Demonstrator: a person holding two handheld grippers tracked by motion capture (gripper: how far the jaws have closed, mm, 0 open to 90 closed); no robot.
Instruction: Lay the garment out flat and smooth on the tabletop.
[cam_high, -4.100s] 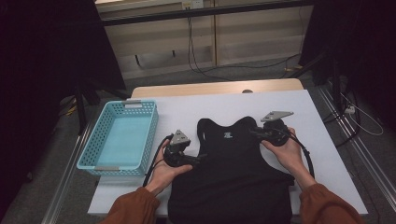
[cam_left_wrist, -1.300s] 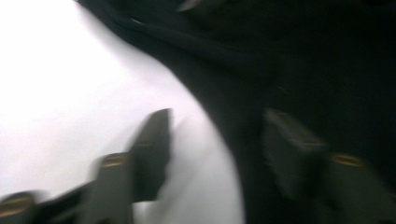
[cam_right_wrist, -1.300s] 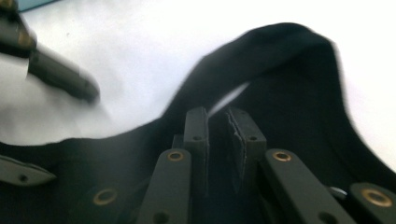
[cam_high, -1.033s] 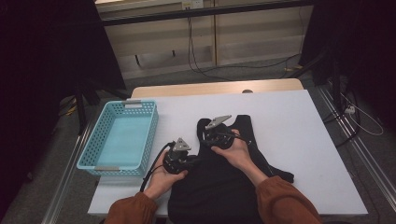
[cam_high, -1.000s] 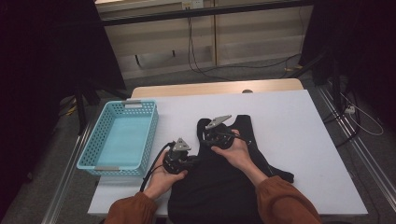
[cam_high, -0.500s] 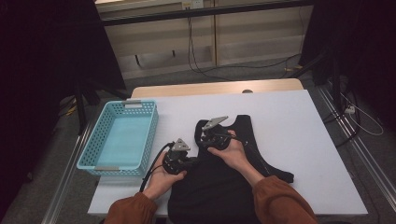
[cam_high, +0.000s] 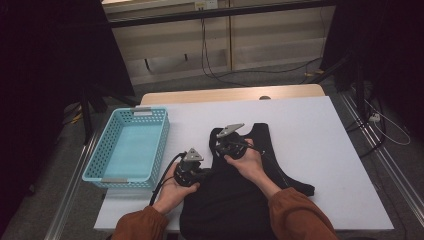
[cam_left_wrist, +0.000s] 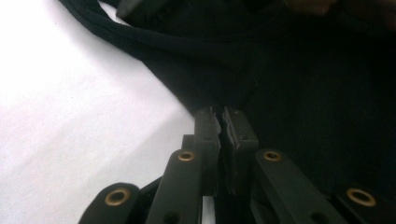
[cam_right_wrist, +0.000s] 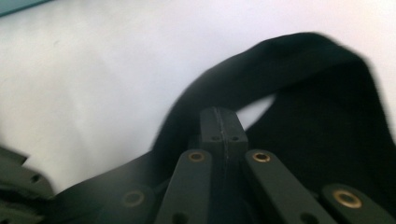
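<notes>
High view: black sleeveless top (cam_high: 240, 200) lying on the white desk (cam_high: 320, 150), right of the light-blue basket (cam_high: 129, 148), its near hem reaching the near desk edge. Right half already turned over toward the left, one strap trailing out to the right near side. Left gripper (cam_high: 189, 167) set at the left edge of the garment, about midway along it; right gripper (cam_high: 229, 142) brought across to the far left part of the garment, near the neckline. Left gripper view: fingers (cam_left_wrist: 207, 135) nearly together on the garment's edge, a thin fold of black cloth apparently pinched between them, white desk surface at the left. Right gripper view: fingers (cam_right_wrist: 219, 123) pressed fully together over black fabric, the armhole loop (cam_right_wrist: 280, 60) arching just beyond them; whether cloth sits between the pads cannot be told for certain, though a grip on the carried strap area appears likely. Step in hand, by judgement: lengthwise fold of the garment, right side being laid over the left. Next move, by judgement: lower the carried edge until aligned with the left edge, release the right fingers, smooth the doubled layer, tuck in the trailing strap, then regrip at the near hem for a crosswise fold. Basket empty, probably the destination once folding is complete.
</notes>
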